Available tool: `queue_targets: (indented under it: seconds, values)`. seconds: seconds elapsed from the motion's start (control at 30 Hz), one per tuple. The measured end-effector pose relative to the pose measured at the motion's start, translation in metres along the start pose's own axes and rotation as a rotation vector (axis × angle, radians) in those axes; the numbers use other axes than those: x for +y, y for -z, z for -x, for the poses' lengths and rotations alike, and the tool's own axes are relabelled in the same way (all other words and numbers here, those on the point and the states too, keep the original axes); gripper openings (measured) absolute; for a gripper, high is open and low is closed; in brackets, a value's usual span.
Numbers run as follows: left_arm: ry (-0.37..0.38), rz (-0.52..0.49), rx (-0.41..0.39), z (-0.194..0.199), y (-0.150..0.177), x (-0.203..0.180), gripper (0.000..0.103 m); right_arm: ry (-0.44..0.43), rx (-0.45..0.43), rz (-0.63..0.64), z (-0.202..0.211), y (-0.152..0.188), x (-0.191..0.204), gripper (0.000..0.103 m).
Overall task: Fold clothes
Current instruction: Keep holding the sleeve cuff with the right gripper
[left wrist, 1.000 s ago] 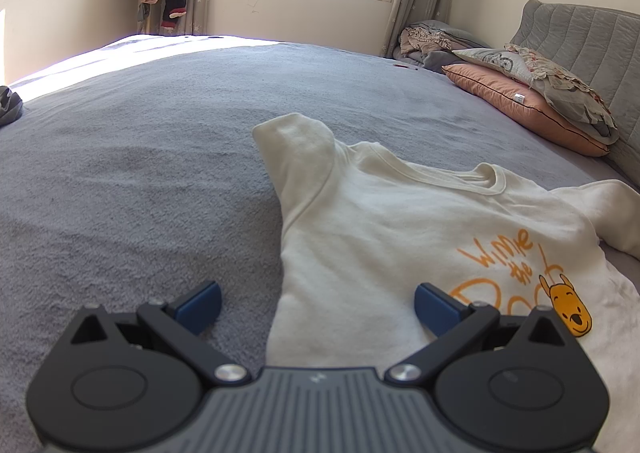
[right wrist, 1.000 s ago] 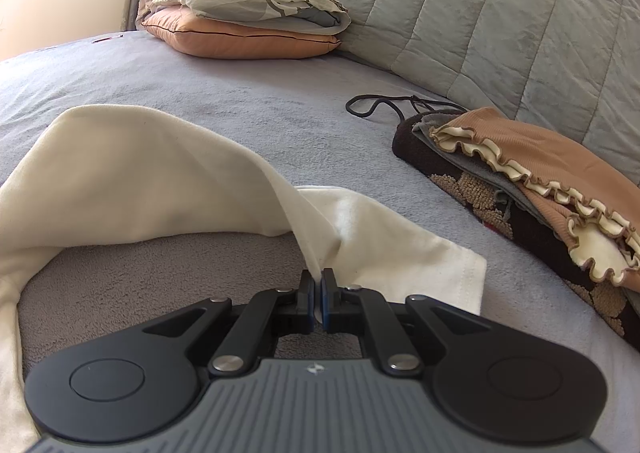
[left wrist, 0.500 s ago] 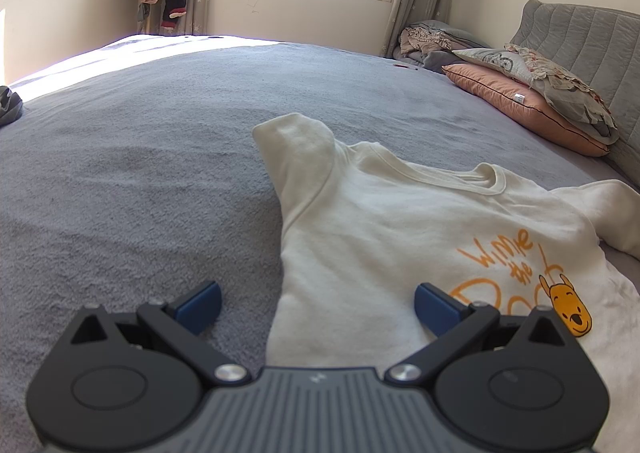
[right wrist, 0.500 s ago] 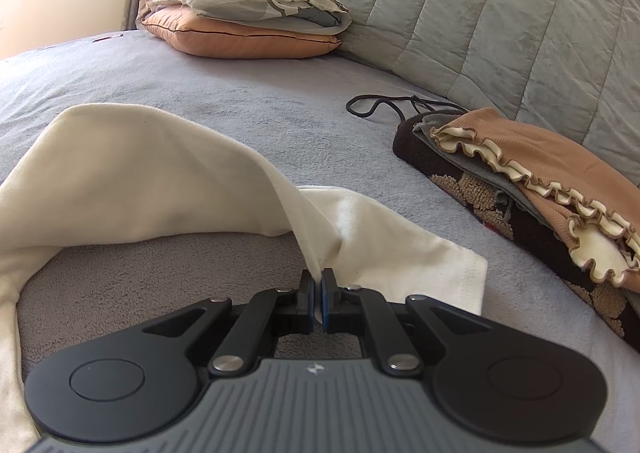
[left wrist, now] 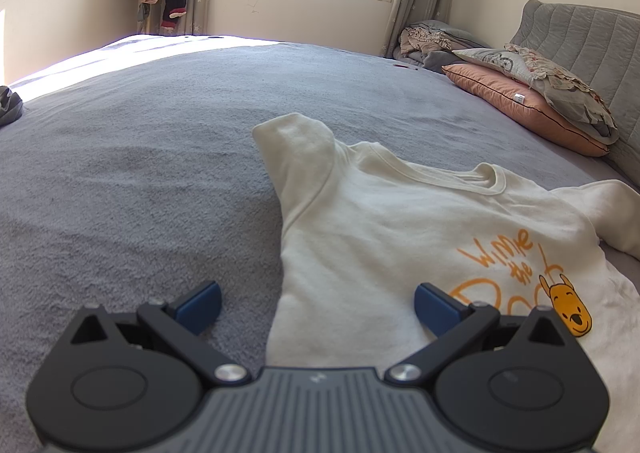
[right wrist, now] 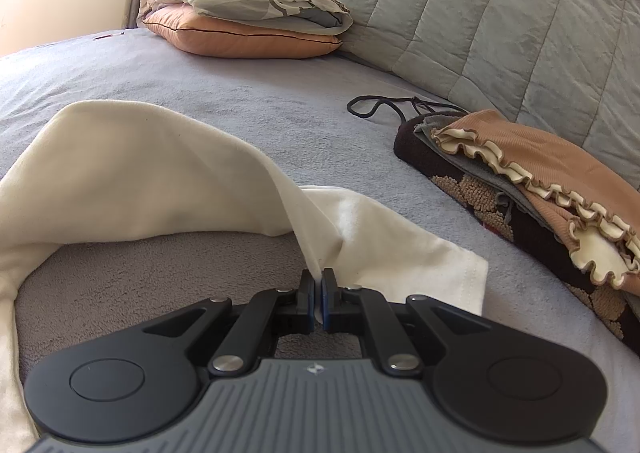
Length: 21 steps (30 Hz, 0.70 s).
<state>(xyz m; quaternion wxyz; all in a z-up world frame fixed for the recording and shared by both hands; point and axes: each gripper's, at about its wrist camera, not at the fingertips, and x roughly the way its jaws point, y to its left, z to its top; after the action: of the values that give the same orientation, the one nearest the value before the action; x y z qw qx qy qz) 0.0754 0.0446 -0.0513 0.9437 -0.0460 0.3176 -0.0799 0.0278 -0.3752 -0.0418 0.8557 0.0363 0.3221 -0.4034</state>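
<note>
Staying clamped, right gripper (right wrist: 318,293) lifts cream shirt (right wrist: 132,173) sleeve slightly higher.

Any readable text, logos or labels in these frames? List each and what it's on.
"Winnie the Pooh" in orange handwriting on the cream shirt, beside a bear face; the last word is partly hidden behind the left tongs.
Small white tag on the orange pillow: too small to read.
Small emblem on the right tongs body: no letters legible.
</note>
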Motion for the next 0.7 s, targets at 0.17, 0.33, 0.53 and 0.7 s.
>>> queue_targets:
  seconds: [0.17, 0.33, 0.53, 0.7]
  values:
    - [0.0, 0.0, 0.0, 0.0, 0.0, -0.0001, 0.103, 0.001, -0.001, 0.001, 0.0003, 0.0003, 0.0008, 0.005]
    - [0.0, 0.0, 0.0, 0.0, 0.0, 0.0, 0.103, -0.001, 0.0, -0.002, 0.0004, -0.0006, -0.0007, 0.005]
    - [0.0, 0.0, 0.0, 0.0, 0.0, -0.0001, 0.103, -0.002, 0.001, -0.003, 0.0008, -0.002, -0.0017, 0.005]
    - [0.0, 0.0, 0.0, 0.0, 0.0, -0.0001, 0.103, -0.004, 0.0, -0.003, -0.0003, -0.0016, -0.002, 0.005]
